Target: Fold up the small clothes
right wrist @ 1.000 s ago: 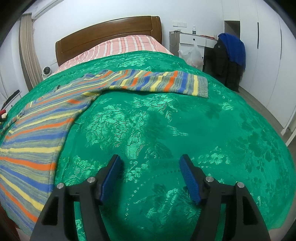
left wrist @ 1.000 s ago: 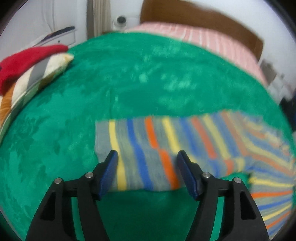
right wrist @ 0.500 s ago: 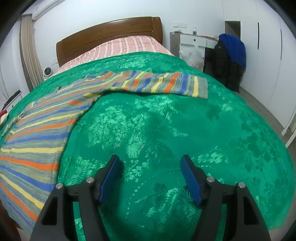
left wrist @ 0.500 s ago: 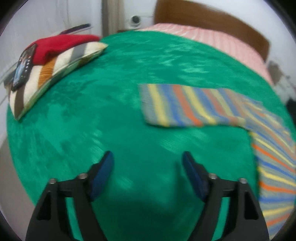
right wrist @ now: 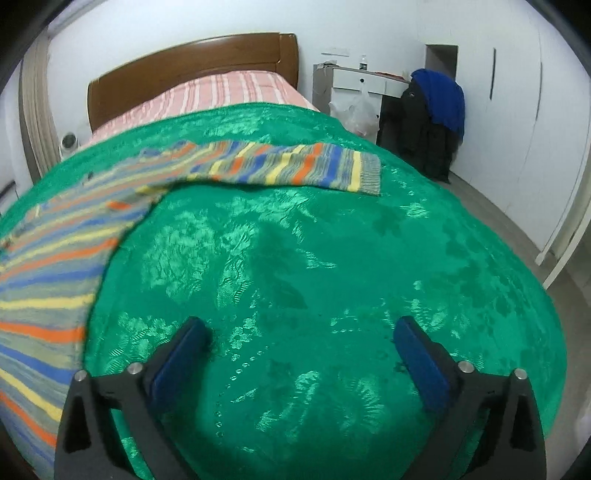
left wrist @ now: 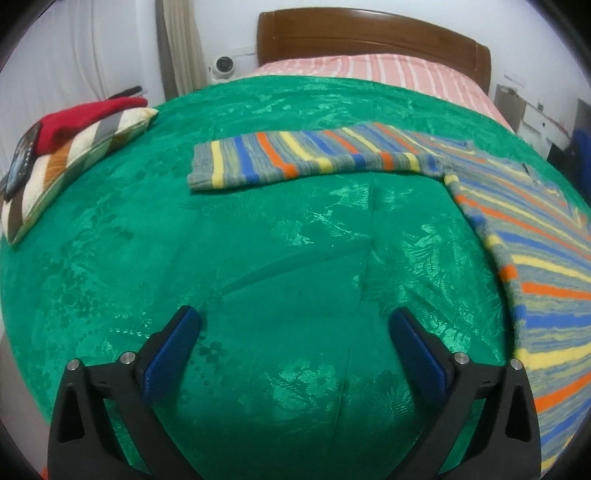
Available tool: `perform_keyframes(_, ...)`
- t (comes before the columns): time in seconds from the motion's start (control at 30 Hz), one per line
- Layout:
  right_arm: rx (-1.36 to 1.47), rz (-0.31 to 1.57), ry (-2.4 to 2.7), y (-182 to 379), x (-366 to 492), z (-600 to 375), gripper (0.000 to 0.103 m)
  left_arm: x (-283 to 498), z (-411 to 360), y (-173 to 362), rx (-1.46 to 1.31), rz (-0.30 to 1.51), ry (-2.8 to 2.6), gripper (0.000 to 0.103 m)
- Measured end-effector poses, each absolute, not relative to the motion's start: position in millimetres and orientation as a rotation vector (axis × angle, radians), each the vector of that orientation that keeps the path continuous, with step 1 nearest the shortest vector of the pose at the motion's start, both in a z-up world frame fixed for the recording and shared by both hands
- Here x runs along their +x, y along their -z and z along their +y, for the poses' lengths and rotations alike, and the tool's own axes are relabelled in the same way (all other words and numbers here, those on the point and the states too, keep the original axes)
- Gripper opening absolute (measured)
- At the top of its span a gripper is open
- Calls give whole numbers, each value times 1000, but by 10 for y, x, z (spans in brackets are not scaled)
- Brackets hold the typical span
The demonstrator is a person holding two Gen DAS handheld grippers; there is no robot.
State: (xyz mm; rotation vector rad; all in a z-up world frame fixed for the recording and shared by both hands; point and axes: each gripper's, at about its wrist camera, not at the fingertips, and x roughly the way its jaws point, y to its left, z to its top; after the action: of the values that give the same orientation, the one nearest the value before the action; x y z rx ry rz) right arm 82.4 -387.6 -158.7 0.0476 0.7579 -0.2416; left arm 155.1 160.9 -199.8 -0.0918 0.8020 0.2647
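A striped sweater in grey, blue, yellow and orange lies flat on the green bedspread (left wrist: 280, 236). In the left wrist view its left sleeve (left wrist: 295, 158) stretches out to the left and its body (left wrist: 535, 258) fills the right edge. In the right wrist view the right sleeve (right wrist: 295, 166) stretches right and the body (right wrist: 48, 280) lies at the left. My left gripper (left wrist: 295, 332) is open and empty, well short of the left sleeve. My right gripper (right wrist: 299, 339) is open and empty over bare bedspread, below the right sleeve.
A striped pillow (left wrist: 74, 155) with a red cloth (left wrist: 85, 118) and a phone (left wrist: 22, 158) lies at the bed's left edge. A wooden headboard (left wrist: 369, 33) and pink striped sheet (left wrist: 369, 70) lie beyond. A desk and dark and blue clothes (right wrist: 436, 114) stand right of the bed.
My left gripper has pulled back from the left sleeve cuff, which now lies flat and farther away. My right gripper has barely moved.
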Motion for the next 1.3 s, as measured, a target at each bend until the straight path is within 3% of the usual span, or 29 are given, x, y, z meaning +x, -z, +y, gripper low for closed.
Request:
perform_keyframes(0.47, 9, 773, 257, 1614, 833, -3828, 102, 1491, 1554, 2023, -83, 772, -270, 103)
perform_keyframes(0.87, -238, 813, 364, 559, 531, -3415, 102, 1491, 1558, 2024, -82, 768, -271, 103)
perform_keyframes(1.3, -354, 754, 380, 76, 456, -3114, 102, 1493, 1560, 2027, -81, 768, -271, 103)
